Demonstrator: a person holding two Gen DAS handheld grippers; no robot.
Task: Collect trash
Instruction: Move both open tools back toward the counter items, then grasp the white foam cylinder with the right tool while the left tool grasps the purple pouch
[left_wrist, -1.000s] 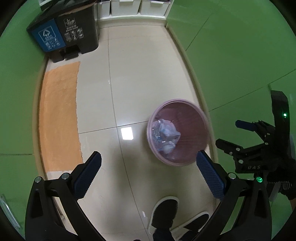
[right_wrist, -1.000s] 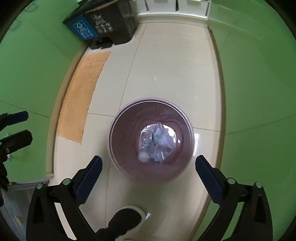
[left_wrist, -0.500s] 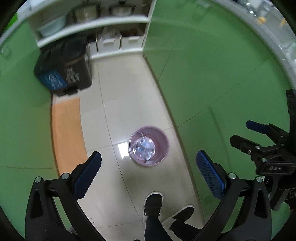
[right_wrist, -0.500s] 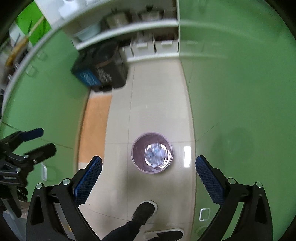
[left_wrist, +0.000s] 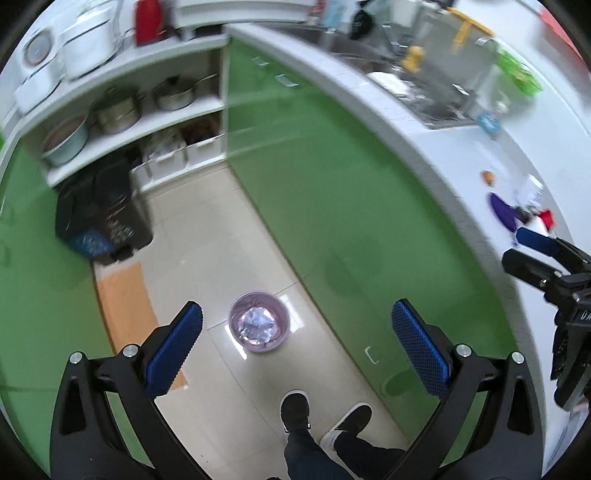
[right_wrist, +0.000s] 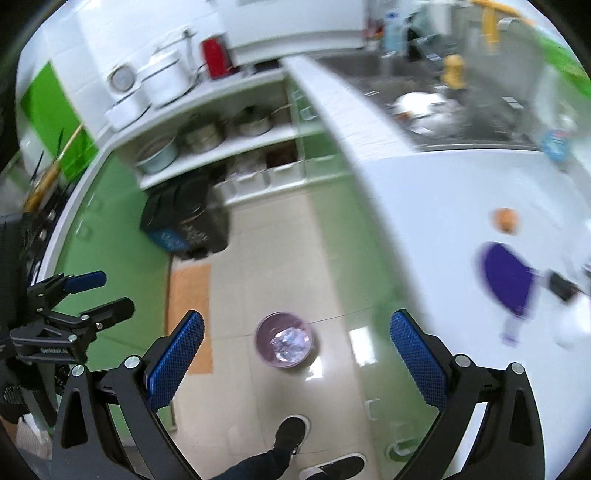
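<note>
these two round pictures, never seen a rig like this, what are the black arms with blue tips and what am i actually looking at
A person holds a two-finger gripper in each hand, each carrying a wide-angle camera looking along its fingers. One picture comes from the left gripper, the other from the right gripper; the blue parts are their finger pads. Both are open and hold nothing. Below on the tiled floor stands a pink wastebasket with crumpled trash inside, near the person's shoes. The white counter on the right carries a purple item and a small orange object, both too blurred to identify.
</note>
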